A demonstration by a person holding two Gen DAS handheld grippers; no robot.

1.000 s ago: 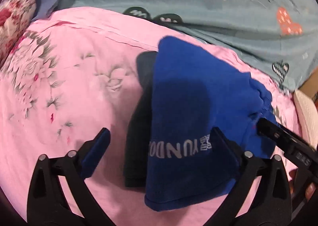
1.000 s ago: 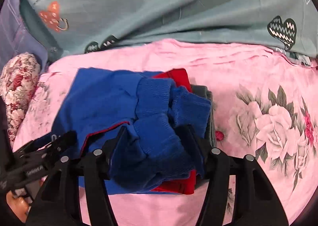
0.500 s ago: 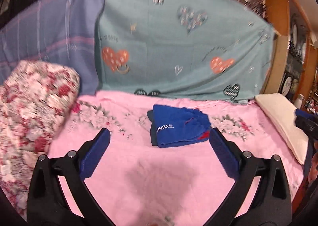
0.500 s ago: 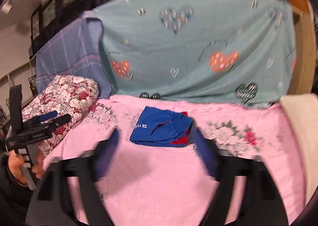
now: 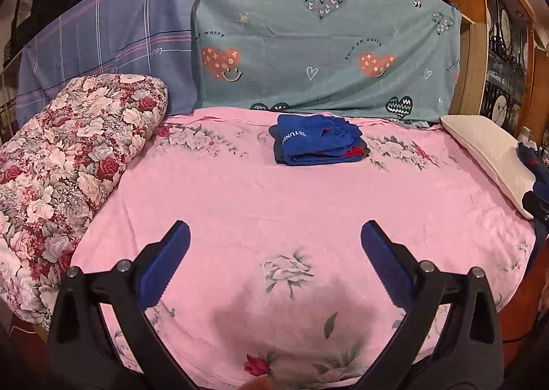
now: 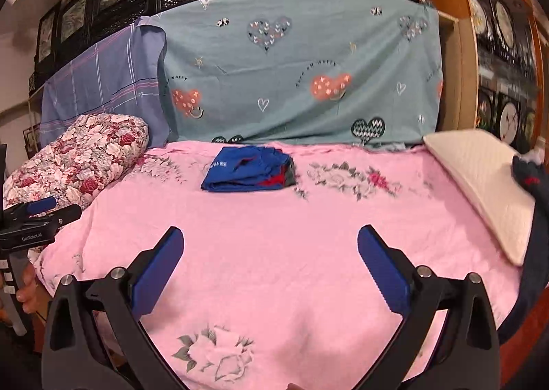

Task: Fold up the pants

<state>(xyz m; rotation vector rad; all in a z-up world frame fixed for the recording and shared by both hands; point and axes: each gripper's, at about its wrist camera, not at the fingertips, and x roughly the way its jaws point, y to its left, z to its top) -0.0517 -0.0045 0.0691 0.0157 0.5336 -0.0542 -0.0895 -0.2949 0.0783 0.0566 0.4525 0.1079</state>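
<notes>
The folded blue pants lie on top of a small stack of folded clothes at the far side of the bed, close to the teal heart-print sheet hung behind it. A floral quilt is bundled at the left edge and a cream pillow lies at the right. The left gripper and the right gripper both hang over the near part of the pink bedsheet, jaws spread wide with nothing between them, well apart from the pants.
</notes>
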